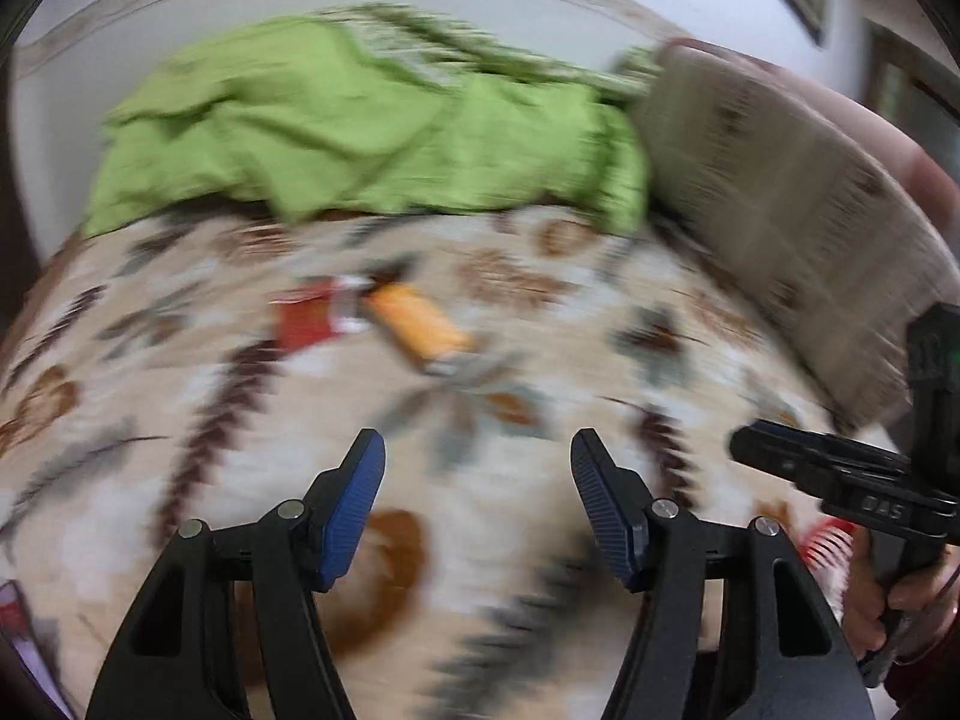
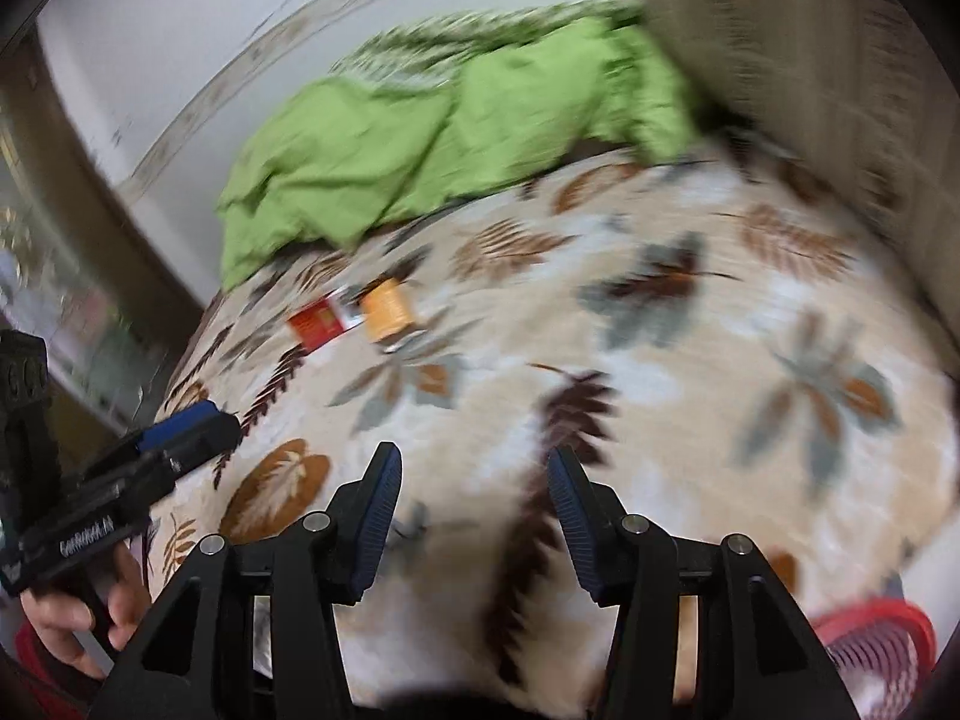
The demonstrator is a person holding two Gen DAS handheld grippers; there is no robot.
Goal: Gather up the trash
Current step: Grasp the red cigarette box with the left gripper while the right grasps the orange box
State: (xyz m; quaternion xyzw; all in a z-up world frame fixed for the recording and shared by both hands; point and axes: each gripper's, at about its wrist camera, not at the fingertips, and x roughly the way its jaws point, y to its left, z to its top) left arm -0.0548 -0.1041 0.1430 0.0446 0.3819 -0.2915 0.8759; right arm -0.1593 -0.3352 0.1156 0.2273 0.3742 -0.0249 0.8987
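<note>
A leaf-patterned bedspread [image 2: 690,396] under a rumpled green blanket [image 1: 372,138]; pale wall [image 1: 198,18] behind.

In the left wrist view, bare leaf-patterned bedspread [image 1: 480,408] lies open between the left claw [image 1: 477,504] and the red wrapper [image 1: 306,318] and orange wrapper [image 1: 414,330] at frame centre. A crumpled green blanket [image 1: 360,120] walls the top; a patterned pillow [image 1: 780,198] blocks the upper right; the right claw [image 1: 798,462] intrudes at right.

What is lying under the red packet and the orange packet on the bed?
Both the red packet and orange packet lie on the leaf-patterned bedspread. Whatever is directly beneath them is covered and blurred.
</note>
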